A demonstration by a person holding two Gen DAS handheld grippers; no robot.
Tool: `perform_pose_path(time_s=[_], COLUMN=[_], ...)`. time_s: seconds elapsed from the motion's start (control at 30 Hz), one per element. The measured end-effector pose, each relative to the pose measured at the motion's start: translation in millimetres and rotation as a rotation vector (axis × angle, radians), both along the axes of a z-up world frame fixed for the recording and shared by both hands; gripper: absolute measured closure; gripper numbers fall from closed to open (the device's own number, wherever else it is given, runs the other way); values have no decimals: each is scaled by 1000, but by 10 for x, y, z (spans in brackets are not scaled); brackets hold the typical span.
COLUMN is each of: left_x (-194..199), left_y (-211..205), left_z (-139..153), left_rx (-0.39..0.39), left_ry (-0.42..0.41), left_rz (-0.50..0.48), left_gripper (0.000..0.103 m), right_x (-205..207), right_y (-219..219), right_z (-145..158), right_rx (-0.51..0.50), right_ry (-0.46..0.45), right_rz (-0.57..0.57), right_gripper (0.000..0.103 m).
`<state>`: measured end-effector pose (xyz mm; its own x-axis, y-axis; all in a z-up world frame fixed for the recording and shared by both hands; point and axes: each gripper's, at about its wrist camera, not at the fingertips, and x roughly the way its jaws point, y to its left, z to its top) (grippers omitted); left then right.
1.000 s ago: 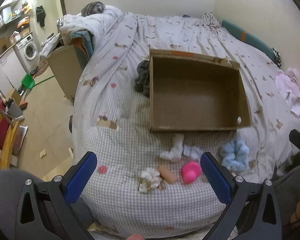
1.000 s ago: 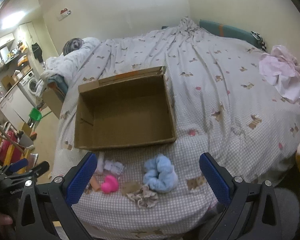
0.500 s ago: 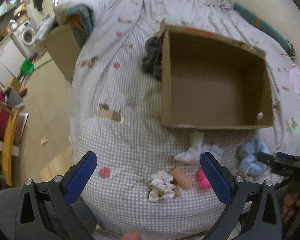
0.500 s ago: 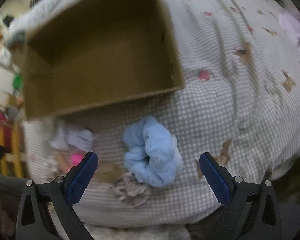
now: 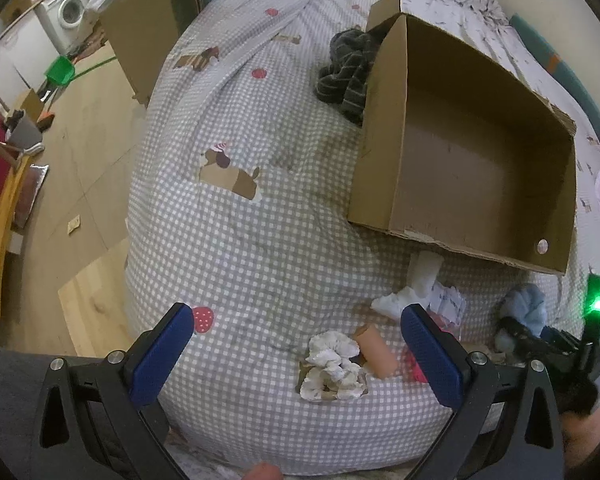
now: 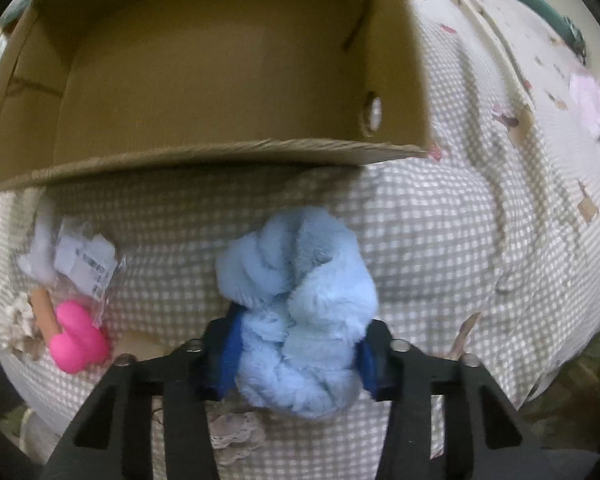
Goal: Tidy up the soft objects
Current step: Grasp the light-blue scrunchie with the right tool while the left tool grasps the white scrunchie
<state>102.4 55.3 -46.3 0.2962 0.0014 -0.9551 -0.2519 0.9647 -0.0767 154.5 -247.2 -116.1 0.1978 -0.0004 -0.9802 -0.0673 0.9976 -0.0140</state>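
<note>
An empty cardboard box [image 5: 476,152] [image 6: 204,76] lies on the checked bedspread [image 5: 240,240]. In front of it lie soft items: a white scrunchie [image 5: 332,364], a peach roll [image 5: 376,350], a pink toy [image 6: 76,338], a white sock [image 5: 416,284] and a packet with a label [image 6: 86,260]. My right gripper [image 6: 296,354] is shut on the fluffy blue scrunchie [image 6: 300,300], which rests on the bed before the box; it also shows in the left wrist view [image 5: 528,310]. My left gripper [image 5: 296,354] is open and empty above the near bed edge.
A dark striped garment [image 5: 348,72] lies left of the box. Pink clothing [image 6: 596,108] lies at the right. A lace scrunchie [image 6: 236,432] sits under my right gripper. Left of the bed are wooden floor [image 5: 80,128], a second carton [image 5: 140,48] and a washing machine [image 5: 70,12].
My right gripper dropped toward the bed and closed on the blue scrunchie. My left gripper moved forward and left, staying open.
</note>
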Motion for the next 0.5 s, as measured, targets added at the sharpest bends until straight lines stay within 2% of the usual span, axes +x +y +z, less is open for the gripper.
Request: perform_pose_path(time_s=[0.1, 0.3, 0.37, 0.5], left_x=[27, 2, -6, -19], left_y=[3, 53, 56, 17], left_z=[-17, -79, -118, -279], left_rx=[7, 11, 12, -30], left_ry=[3, 28, 42, 105], left_rz=[6, 15, 12, -21], left_gripper=[0, 0, 0, 1], right_x=[30, -125, -188, -326], right_y=[-194, -476, -576, -620], right_z=[142, 596, 895, 1118], right_rx=[95, 269, 346, 440], right_ry=[-14, -99, -132, -173], right_rz=[-38, -65, -45, -17], right_gripper=[66, 66, 66, 66])
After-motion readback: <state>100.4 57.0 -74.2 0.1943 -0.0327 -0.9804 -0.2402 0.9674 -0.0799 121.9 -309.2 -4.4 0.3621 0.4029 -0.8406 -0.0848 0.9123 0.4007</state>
